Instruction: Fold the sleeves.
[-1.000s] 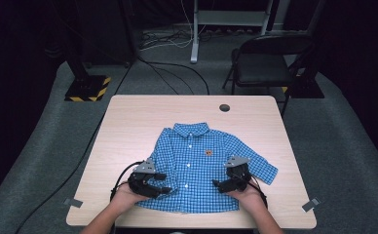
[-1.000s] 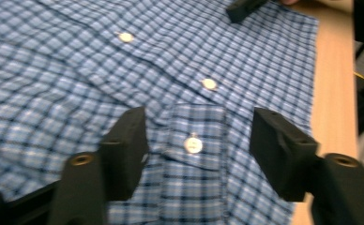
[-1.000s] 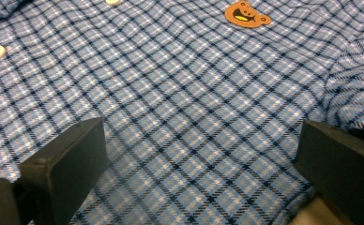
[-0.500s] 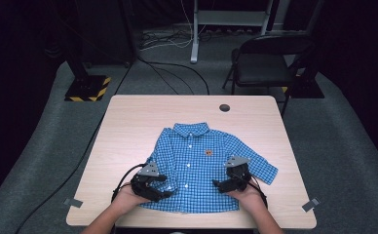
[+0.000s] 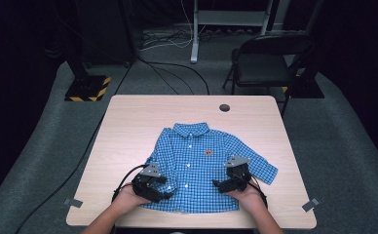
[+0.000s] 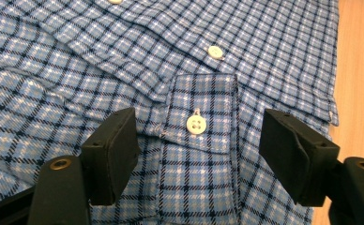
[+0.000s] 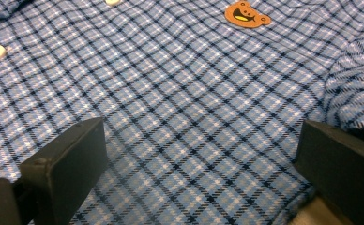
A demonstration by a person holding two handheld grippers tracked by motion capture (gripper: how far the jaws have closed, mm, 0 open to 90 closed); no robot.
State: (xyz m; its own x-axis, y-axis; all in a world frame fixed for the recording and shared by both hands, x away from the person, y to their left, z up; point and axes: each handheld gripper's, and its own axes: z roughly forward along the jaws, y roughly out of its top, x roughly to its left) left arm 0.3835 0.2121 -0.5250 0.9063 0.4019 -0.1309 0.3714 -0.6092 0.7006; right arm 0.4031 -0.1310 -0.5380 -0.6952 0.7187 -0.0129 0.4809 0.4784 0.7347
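- Nearest, at the table's (image 5: 128, 122) front edge: two hands, left gripper (image 5: 163, 187) over the shirt's (image 5: 197, 165) lower left part, right gripper (image 5: 221, 185) over its lower right.
- Left gripper (image 6: 196, 145) jaws well apart, just been opening, straddling the folded-in cuff (image 6: 201, 115) without pressing it; nothing held.
- Right gripper (image 7: 199, 159) jaws spread wide over flat fabric, empty.
- Shirt lying face up in the near half of the table, collar (image 5: 191, 129) pointing away, right sleeve (image 5: 260, 165) fanned out toward the edge.
- Risks, as judgement: with the cuff let go, likely to spring open and undo the fold; a pinch on flat cloth apt to catch both layers or slide off; a tug from one side liable to drag the whole shirt and wrinkle it.
- Materials: soft woven cotton, blue check with dark and white lines; small round white buttons (image 6: 195, 124) with four holes; orange bear patch (image 7: 247, 14) on the chest; black blocky jaws.
- Farther off: pale wood-grain tabletop with a dark round hole (image 5: 224, 107), then a black folding chair (image 5: 265, 63) on grey carpet.
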